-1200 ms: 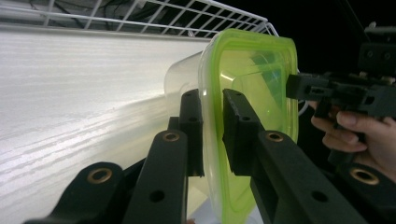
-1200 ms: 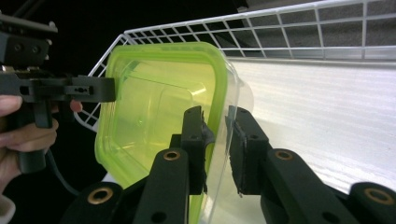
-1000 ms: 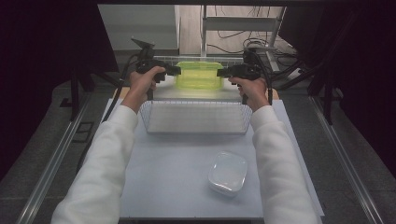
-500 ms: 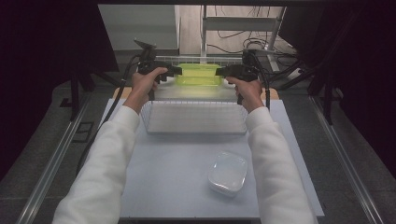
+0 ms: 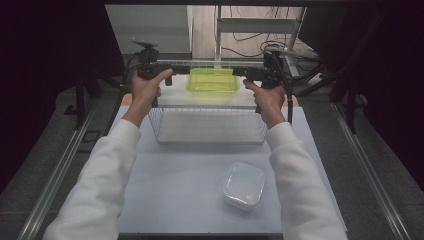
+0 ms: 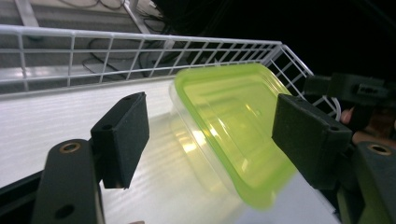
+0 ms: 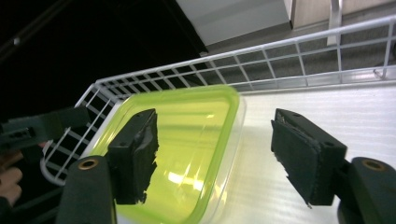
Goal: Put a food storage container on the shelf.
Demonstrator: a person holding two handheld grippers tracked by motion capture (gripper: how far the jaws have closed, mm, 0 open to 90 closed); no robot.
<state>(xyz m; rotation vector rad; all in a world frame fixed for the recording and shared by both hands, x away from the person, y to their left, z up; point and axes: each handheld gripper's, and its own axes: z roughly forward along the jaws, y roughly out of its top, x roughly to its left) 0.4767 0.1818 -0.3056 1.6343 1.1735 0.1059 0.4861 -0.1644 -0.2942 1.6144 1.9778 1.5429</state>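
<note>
Box (image 5: 212,80) lying crosswise between grippers, left (image 5: 172,78) and right (image 5: 239,73), equally near, jaws just opened, holding nothing.

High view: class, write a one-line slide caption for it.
Both grippers, left and right, jaws open, flank the green-lidded container in the wire basket.

No lettering, label, brand mark, number or sign can be read in any of the views. The green lid of the container (image 5: 212,80), the wire basket (image 5: 210,125), the clear tub (image 5: 243,185) and the pale worktop (image 5: 175,190) all show plain, unmarked surfaces, and the black pads of both grippers carry no print that can be made out.
</note>
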